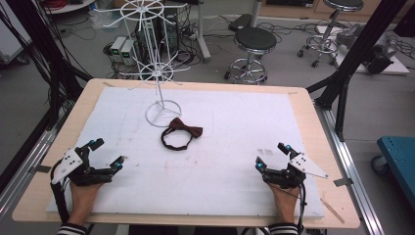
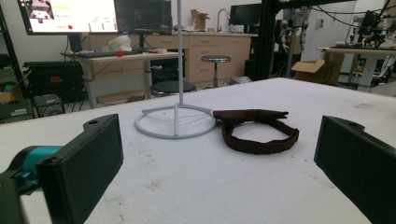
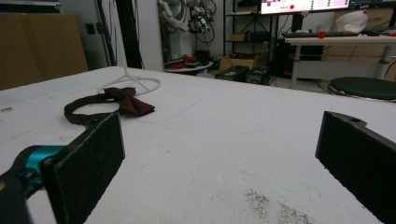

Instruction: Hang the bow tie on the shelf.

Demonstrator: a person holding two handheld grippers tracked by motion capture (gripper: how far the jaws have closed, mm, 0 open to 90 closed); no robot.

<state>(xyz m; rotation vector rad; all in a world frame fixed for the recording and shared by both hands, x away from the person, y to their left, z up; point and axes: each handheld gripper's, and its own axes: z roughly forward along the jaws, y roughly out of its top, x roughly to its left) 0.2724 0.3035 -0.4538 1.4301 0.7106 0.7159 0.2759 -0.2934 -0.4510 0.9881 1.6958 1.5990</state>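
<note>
Your left tongs [image 1: 108, 152] rest at about 8 o'clock on the wooden bench [image 1: 303, 105] topped with a white foam sheet [image 1: 235, 127], jaws spread wide and holding nothing. Your right tongs [image 1: 270, 155] rest at about 4 o'clock, jaws likewise spread wide and empty. The dark brown bow tie with its looped neck strap [image 1: 180, 133] lies flat on the sheet just short of centre, toward 12 o'clock from your hands and well apart from both tongs. Its knot end sits just beside the ring base of the white wire display stand [image 1: 162, 113], which stands upright at about 11 o'clock from the tie. In the left gripper view the bow tie [image 2: 259, 130] lies at 1 o'clock, between the jaws; in the right gripper view, the tie [image 3: 109, 106] lies at 10 o'clock.
</note>
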